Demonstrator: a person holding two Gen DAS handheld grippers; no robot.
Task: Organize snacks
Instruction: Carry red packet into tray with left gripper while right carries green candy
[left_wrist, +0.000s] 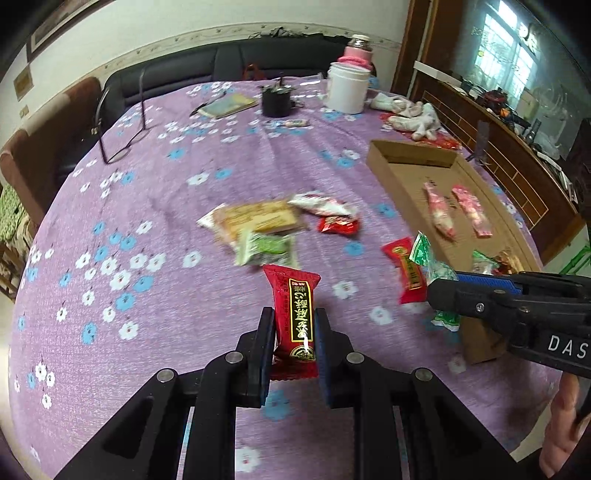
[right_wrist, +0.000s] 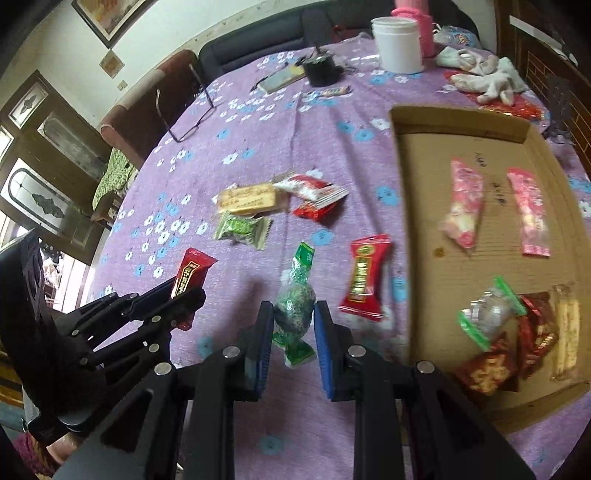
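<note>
My left gripper (left_wrist: 294, 325) is shut on a red snack packet with gold lettering (left_wrist: 293, 314), lifted above the purple flowered tablecloth (left_wrist: 147, 221); the right wrist view shows the same packet (right_wrist: 192, 277) at the left. My right gripper (right_wrist: 293, 321) is shut on a green twist-wrapped candy (right_wrist: 293, 310), which pokes up at the right in the left wrist view as the green candy (left_wrist: 424, 258). Another red packet (right_wrist: 364, 277) lies on the cloth beside the shallow cardboard box (right_wrist: 458, 122). Inside the box lie two pink packets (right_wrist: 463, 206), a green candy (right_wrist: 487, 314) and red wrappers (right_wrist: 491, 369).
A loose pile of snacks sits mid-table: a tan biscuit pack (right_wrist: 247, 199), a green packet (right_wrist: 242, 229) and red-white packets (right_wrist: 314, 188). Farther back stand a white tub (right_wrist: 397, 44), a black cup (right_wrist: 319, 70), a book (right_wrist: 280, 79) and crumpled cloth (right_wrist: 484, 74). Chairs ring the far edge.
</note>
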